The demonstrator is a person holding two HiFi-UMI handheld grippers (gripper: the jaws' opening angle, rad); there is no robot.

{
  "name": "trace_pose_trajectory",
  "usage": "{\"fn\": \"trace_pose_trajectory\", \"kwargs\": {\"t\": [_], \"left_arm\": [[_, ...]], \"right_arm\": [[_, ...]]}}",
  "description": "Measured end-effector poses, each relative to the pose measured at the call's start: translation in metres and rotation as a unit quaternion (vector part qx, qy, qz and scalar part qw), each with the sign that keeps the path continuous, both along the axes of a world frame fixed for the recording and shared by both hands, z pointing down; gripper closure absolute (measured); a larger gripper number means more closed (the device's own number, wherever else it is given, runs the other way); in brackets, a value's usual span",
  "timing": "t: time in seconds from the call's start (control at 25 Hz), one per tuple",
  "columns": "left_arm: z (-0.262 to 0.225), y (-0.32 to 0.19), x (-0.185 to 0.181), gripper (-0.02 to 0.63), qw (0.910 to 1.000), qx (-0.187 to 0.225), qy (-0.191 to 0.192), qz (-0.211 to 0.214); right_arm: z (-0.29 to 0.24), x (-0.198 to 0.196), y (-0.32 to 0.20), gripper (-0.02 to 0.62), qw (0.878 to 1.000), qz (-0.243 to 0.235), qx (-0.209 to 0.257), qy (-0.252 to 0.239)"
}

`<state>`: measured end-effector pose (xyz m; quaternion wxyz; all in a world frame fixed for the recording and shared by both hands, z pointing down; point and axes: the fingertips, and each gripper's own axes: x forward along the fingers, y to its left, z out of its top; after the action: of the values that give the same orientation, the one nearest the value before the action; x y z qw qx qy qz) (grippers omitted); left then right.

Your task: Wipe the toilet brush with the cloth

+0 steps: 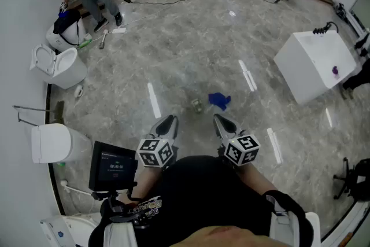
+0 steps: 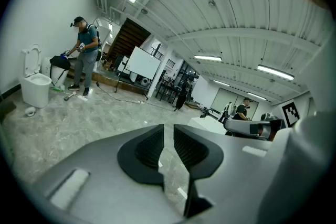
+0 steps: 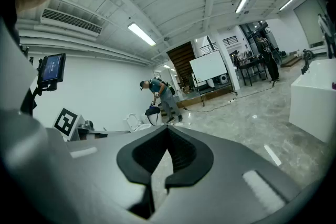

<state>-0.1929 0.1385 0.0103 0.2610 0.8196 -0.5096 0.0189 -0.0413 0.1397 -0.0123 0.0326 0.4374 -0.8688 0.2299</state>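
Lying between toilet (image 1: 65, 68) and white box (image 1: 312, 66) — blue cloth (image 1: 219, 100); left jaws narrowly apart, right jaws closed.

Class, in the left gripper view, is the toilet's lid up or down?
Up. The lid stands upright above the open bowl of the toilet.

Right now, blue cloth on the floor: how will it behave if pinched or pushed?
The blue cloth lies crumpled in folds, so probably floppy; it should drape when lifted. Small and thin-looking, so likely light. On the glossy floor a push may just slide it.
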Motion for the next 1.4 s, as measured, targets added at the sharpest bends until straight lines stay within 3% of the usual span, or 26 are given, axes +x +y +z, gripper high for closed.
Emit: {"fn": "trace_pose_trajectory", "kwargs": {"t": [1.0, 1.4], "left_arm": [[0.0026, -0.0007, -0.0004, 0.546, 1.0000, -0.004, 0.003, 0.001], [0.0072, 0.0045, 0.0030, 0.546, 0.9999, -0.013, 0.010, 0.004]], "right_arm": [[-0.0068, -0.0037, 0.0033, 0.594, 1.000, -0.009, 0.020, -0.008], [-0.0013, -0.0059, 0.0077, 0.594, 1.000, -0.017, 0.004, -0.006]]}}
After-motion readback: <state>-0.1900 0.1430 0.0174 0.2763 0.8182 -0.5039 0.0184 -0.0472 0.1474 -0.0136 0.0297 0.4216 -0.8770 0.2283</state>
